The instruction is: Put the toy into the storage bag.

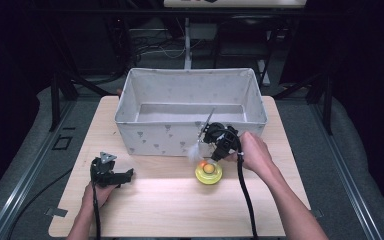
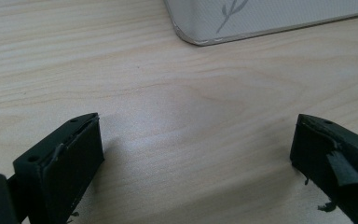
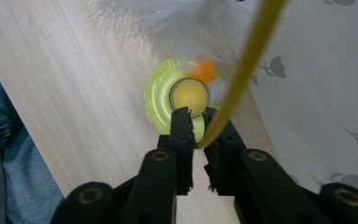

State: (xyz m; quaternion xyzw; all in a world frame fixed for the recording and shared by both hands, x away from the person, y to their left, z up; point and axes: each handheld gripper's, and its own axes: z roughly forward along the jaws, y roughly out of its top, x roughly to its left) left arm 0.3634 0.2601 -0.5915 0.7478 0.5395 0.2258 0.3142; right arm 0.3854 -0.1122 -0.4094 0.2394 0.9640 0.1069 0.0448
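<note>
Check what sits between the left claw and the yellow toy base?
Nothing: in the high view, bare wooden table runs from the left claw to the yellow toy base. The fabric bin stands behind that stretch.

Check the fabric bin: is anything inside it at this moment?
In the high view the fabric bin shows a bare pale floor and inner walls. The strip just inside its near wall is hidden, so something small there cannot be ruled out.
</note>
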